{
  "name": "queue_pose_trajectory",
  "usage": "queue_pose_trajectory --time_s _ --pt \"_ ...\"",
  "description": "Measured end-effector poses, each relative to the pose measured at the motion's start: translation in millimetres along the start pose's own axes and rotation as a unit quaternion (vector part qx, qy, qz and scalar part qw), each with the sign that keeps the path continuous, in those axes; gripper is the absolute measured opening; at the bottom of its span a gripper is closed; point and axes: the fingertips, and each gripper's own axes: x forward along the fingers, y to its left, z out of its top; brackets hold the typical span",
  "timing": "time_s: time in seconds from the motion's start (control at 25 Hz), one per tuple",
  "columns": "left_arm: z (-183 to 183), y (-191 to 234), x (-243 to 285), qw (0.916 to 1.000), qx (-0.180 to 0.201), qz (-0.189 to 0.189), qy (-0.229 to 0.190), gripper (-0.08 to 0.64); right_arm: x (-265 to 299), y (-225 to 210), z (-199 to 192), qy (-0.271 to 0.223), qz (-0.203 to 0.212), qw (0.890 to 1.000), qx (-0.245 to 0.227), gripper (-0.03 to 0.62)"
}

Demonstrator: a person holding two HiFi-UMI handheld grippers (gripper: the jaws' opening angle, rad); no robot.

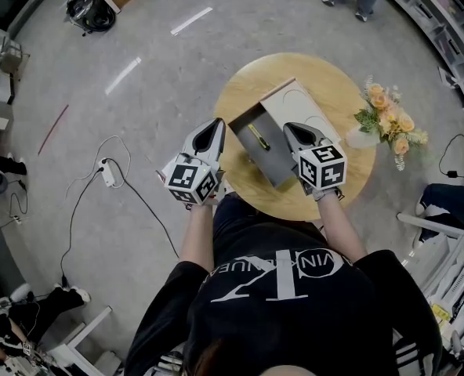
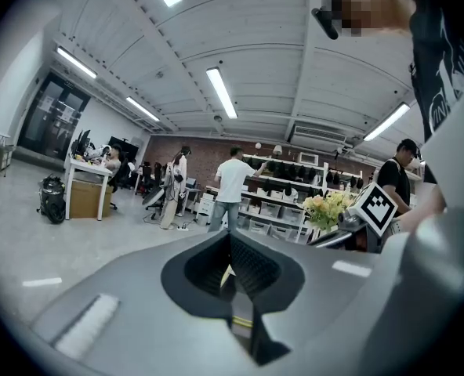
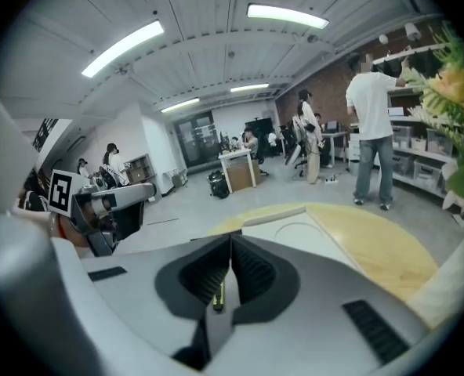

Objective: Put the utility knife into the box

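The left hand-held gripper hung at the counter's left edge, jaws closed on nothing. The knife lay in the open box, with free room either side. The right hand-held gripper, likewise closed and empty, hid the box's right wall.

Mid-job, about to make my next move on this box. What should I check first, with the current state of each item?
1. Utility knife lies inside the box: ok.
2. Left tool shut and holding nothing: ok.
3. Right tool shut and holding nothing: ok.
4. Box rests fully on the round table: ok.
5. Flowers stand apart from both tools: ok.
6. Box closed: not ok, its inside is open to view.
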Motion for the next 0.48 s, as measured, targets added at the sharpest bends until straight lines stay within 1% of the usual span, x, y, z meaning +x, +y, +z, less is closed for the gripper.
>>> queue_pose_trajectory --time_s 0.48 --pt "17 2 -4 0.9995 0.019 0.020 -0.016 0.011 -17 -3 32 -0.068 0.005 0.996 -0.054 0.018"
